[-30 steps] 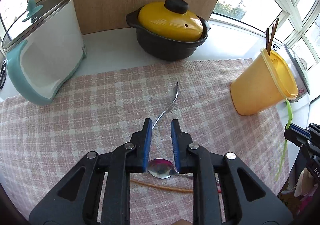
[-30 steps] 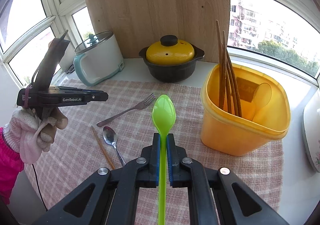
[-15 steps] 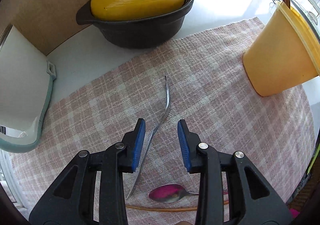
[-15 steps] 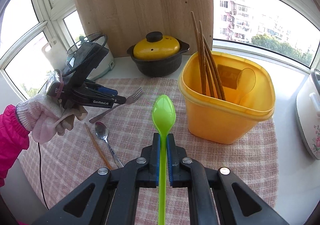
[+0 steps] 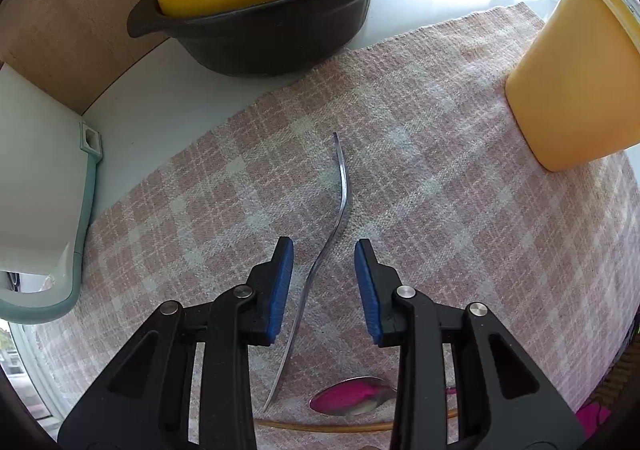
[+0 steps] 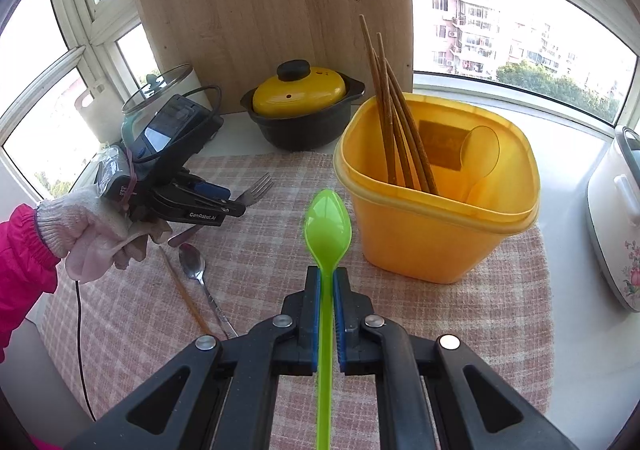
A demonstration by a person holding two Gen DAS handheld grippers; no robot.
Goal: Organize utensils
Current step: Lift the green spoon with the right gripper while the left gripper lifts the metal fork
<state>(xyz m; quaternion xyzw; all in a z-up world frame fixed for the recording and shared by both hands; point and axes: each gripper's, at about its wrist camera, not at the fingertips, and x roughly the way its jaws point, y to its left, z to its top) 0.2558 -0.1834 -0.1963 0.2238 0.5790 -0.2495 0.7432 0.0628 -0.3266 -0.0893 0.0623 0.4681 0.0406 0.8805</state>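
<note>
A metal fork point(image 5: 340, 186) lies on the pink checked cloth point(image 5: 440, 210), its handle running between the blue pads of my left gripper point(image 5: 324, 250). That gripper points steeply down over it, its jaws closing but not touching the fork. A metal spoon point(image 5: 352, 402) and one wooden chopstick point(image 5: 320, 428) lie just behind the fingers. My right gripper point(image 6: 327, 276) is shut on the stem of a green plastic spoon point(image 6: 327, 226), held above the cloth left of the yellow bin point(image 6: 436, 234). The bin holds several chopsticks point(image 6: 392, 122) and a pale spoon point(image 6: 480, 154).
A black pot with a yellow lid point(image 6: 300, 106) stands at the back before a wooden board point(image 6: 272, 18). A white and teal cooker point(image 5: 36, 190) sits at the left and a flowered appliance point(image 6: 616, 218) at the right. A gloved hand point(image 6: 92, 234) holds the left gripper.
My left gripper has dropped lower and rolled, coming down astride the fork's handle; its jaws widened and then narrowed a little. My right gripper, still holding the green spoon, has shifted slightly toward the bin.
</note>
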